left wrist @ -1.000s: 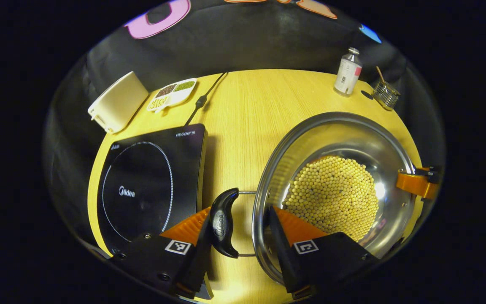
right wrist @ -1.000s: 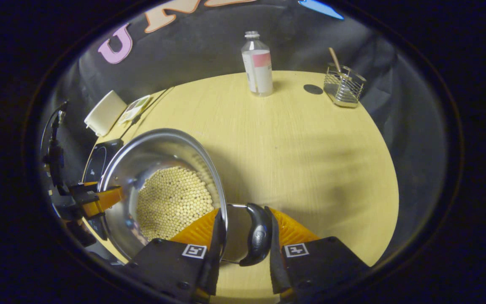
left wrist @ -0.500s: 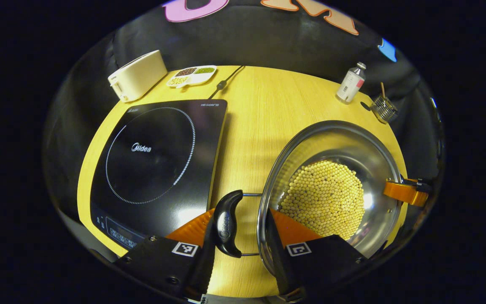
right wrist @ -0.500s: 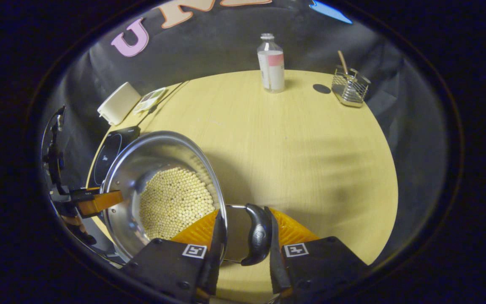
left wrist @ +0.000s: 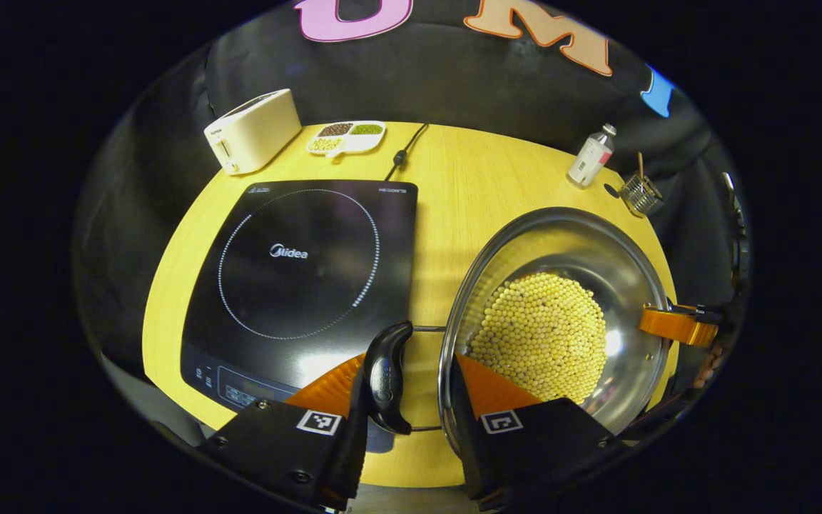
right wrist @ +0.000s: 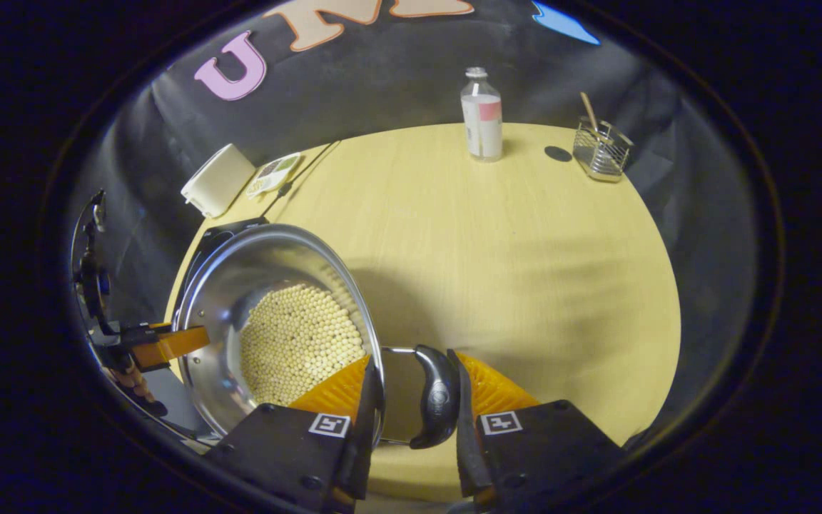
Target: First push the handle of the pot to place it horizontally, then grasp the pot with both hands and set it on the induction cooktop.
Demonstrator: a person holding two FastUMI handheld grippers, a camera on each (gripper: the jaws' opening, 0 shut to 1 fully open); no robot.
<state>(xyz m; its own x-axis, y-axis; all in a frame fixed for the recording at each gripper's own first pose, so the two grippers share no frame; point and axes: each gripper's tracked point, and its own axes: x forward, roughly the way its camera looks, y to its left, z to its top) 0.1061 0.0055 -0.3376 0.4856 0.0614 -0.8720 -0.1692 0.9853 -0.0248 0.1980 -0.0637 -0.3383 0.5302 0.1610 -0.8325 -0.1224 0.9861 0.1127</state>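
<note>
While both hand-held grippers clamp its handles, pot (left wrist: 561, 321) seemingly level, beside cooktop (left wrist: 304, 271).

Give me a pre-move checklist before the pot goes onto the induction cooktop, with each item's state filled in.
1. Left gripper on its pot handle: jaws straddle handle and rim; ok.
2. Right gripper on the other handle: same hold; ok.
3. Induction cooktop surface bare: ok.
4. Pot over the cooktop: not ok, it is beside it, above the table.
5. Beans inside the pot, none spilled: ok.
6. Pot level: cannot tell.
</note>
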